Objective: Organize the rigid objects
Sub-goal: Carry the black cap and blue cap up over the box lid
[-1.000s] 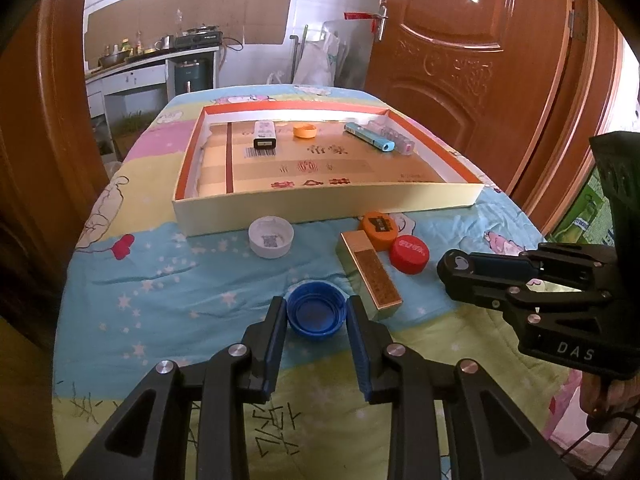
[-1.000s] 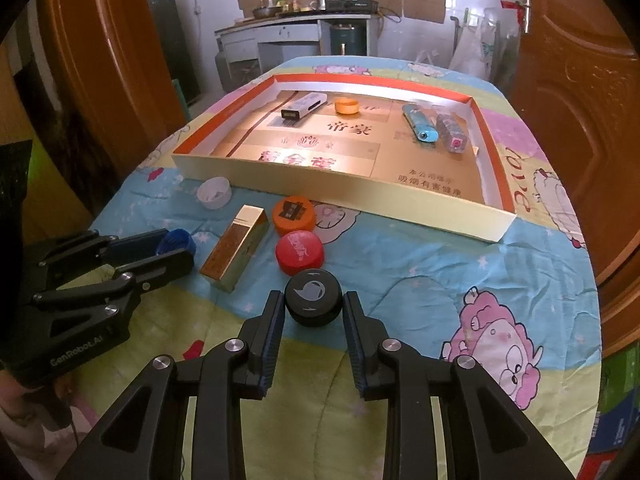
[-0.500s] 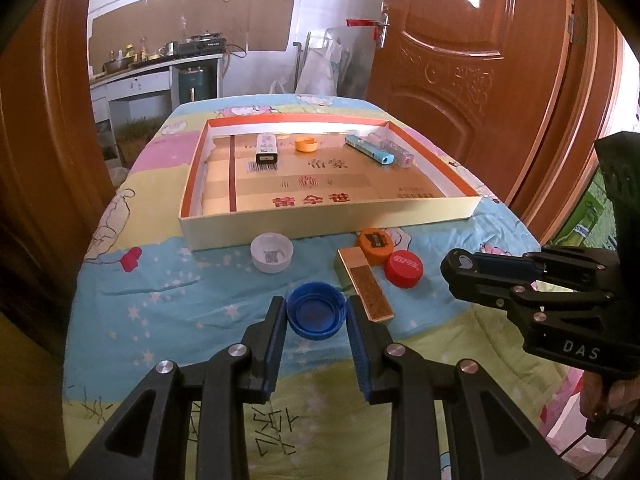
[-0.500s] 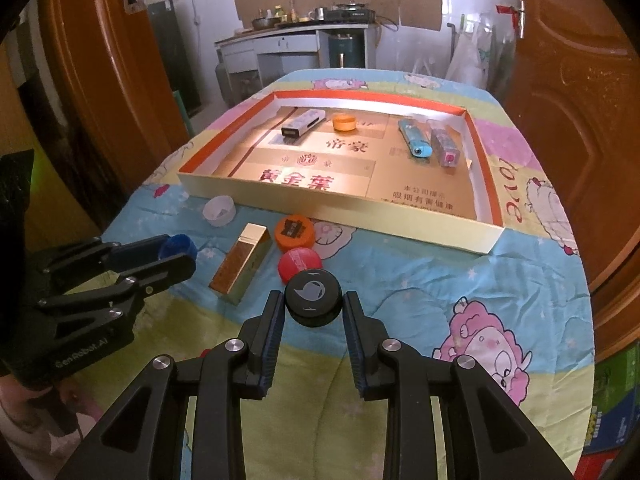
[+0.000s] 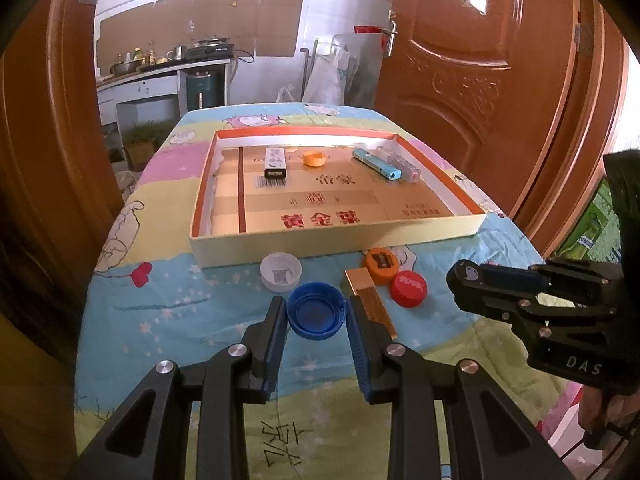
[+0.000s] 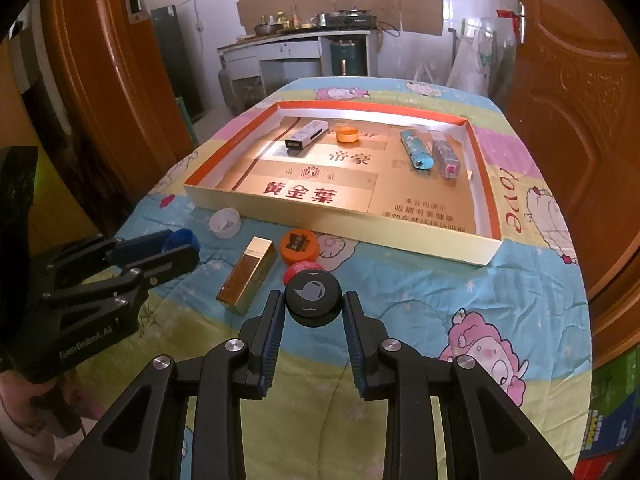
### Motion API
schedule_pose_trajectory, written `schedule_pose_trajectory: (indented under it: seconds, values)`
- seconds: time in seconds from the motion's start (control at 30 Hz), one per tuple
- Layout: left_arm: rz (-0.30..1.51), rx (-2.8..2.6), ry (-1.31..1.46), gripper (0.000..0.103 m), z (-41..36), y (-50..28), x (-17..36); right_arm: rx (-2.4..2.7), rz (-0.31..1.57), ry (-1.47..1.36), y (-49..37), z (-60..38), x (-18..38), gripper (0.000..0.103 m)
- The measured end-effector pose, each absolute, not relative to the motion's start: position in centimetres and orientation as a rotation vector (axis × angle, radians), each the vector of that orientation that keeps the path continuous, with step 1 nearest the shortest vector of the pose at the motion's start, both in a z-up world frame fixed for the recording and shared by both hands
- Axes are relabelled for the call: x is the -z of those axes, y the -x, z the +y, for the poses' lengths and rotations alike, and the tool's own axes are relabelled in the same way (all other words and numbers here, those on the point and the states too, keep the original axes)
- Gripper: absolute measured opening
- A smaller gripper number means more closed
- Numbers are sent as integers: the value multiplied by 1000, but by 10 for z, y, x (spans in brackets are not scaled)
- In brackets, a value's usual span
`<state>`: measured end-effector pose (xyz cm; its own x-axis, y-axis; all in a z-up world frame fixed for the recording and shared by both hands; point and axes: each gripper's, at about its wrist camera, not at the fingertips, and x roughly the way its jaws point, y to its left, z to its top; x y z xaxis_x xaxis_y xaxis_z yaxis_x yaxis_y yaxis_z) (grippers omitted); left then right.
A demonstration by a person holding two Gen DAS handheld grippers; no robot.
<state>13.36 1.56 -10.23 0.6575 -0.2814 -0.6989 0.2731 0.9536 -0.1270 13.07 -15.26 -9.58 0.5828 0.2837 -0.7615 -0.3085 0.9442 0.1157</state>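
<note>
Left wrist view: the left claw [image 5: 316, 316] is clamped on a blue cap [image 5: 315, 311], open side up, held above the bench [image 5: 160, 304] short of the box [image 5: 340, 236]. A white cap [image 5: 281, 271], gold bar [image 5: 372, 304], orange cap [image 5: 382, 266] and red cap [image 5: 409, 288] lie just ahead.

Right wrist view: the right claw [image 6: 314, 306] grips a black cap [image 6: 313, 299], apparently lifted clear of the cloth, though height is hard to judge. The box already holds a few small items near its far wall.

Risk: both caps are smooth and pinched only by their rims, so a tilt could let one slip; carried low, either could clip the box's near wall.
</note>
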Motion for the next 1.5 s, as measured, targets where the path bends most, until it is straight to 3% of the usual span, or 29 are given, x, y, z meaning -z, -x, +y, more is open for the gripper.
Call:
schedule_pose_trajectory:
  seconds: [1.5]
  values:
    - [794,283,29,31,8,-213,76,-379,852,-43,-193,-170,75,30]
